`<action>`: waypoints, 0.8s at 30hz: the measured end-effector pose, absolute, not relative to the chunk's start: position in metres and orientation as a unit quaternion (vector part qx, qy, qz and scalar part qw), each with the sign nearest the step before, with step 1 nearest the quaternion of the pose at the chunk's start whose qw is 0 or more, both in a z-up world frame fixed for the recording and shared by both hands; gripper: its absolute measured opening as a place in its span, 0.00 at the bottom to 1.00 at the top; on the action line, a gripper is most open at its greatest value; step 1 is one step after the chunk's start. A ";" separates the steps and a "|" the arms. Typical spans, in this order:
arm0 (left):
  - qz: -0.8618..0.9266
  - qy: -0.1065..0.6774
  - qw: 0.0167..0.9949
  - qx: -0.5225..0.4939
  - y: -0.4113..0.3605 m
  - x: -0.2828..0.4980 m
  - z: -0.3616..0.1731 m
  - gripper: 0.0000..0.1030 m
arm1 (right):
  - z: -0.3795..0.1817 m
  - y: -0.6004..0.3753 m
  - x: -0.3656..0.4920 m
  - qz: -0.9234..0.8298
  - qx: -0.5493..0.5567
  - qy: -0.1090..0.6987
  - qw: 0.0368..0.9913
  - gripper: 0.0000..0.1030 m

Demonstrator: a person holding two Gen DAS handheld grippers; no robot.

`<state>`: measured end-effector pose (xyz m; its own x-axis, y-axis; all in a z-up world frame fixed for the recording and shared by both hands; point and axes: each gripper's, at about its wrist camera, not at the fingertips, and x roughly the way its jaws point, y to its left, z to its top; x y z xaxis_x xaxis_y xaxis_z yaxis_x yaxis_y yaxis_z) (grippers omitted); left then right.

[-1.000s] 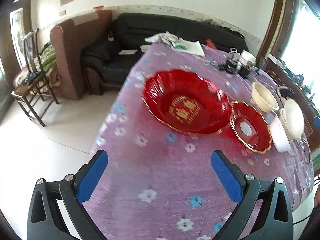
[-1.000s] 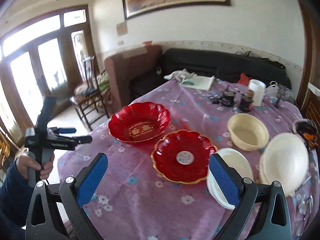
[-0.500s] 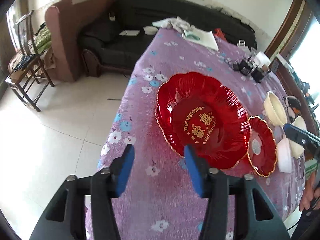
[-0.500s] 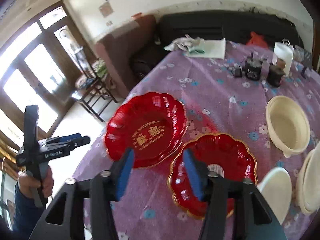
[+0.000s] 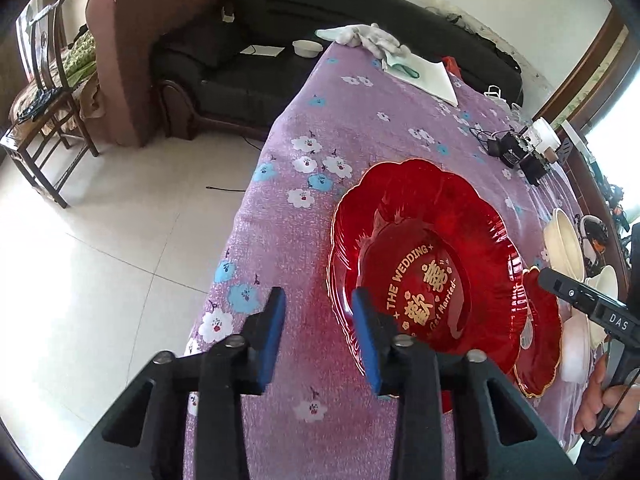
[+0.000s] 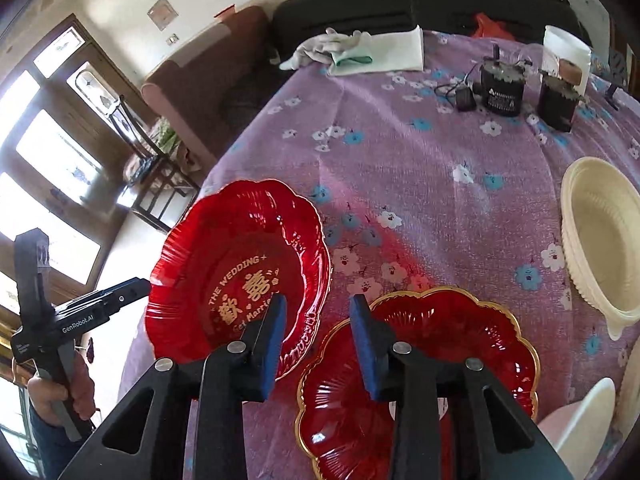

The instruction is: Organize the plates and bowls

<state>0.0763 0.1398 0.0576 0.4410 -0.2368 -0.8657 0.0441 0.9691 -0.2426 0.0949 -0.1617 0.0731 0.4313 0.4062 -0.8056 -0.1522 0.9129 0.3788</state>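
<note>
Looked to me like you were right at the start here, nothing sorted yet.

Going from the left: your left claw [image 5: 318, 312] had just been closing down but wasn't clamped on anything. The near-left rim of the big red plate [image 5: 424, 264] showed in the gap, close to the inner pad, and I didn't see either pad pressing on it. That plate sat flat and open side up on the purple tablecloth [image 6: 400, 160], close to the table's left edge. It's round and scalloped, so there's no real long axis. The only direction it gave you was the gold lettering, which ran diagonally from lower left to upper right in the right wrist view.

Your right claw [image 6: 318, 320] had been narrowing too and was also released. The gap held the big plate's right rim, a strip of cloth and the left rim of the small red plate [image 6: 440, 360].

The small plate lay flat just beside the big one; I couldn't tell if the rims touched. Further right were the cream bowl [image 6: 604, 236] and the white bowls [image 6: 580, 412] at the frame edge, too cut off to tell if they were nested.

So I reckon all the stacking was still ahead of you, probably big plate first.
</note>
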 end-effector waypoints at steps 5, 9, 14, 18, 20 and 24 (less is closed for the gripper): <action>-0.083 0.526 0.842 -0.086 0.137 0.082 0.053 0.26 | 0.067 -0.160 0.100 0.163 0.121 0.508 0.837 0.35; -0.079 0.528 0.842 -0.081 0.134 0.087 0.047 0.24 | 0.061 -0.155 0.105 0.160 0.116 0.513 0.835 0.27; -0.081 0.526 0.842 -0.085 0.133 0.091 0.043 0.12 | 0.051 -0.146 0.111 0.151 0.106 0.522 0.833 0.13; -0.084 0.523 0.845 -0.078 0.128 0.090 0.043 0.06 | 0.050 -0.144 0.111 0.149 0.108 0.517 0.836 0.09; -0.081 0.522 0.846 -0.075 0.127 0.090 0.043 0.06 | 0.050 -0.144 0.110 0.148 0.110 0.514 0.837 0.09; -0.080 0.522 0.845 -0.078 0.129 0.086 0.045 0.06 | 0.051 -0.145 0.107 0.151 0.113 0.513 0.837 0.09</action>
<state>0.0855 0.1289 0.0446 0.4415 -0.2172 -0.8706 0.0545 0.9750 -0.2156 0.1074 -0.1447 0.0509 0.4275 0.3693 -0.8251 -0.1372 0.9287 0.3446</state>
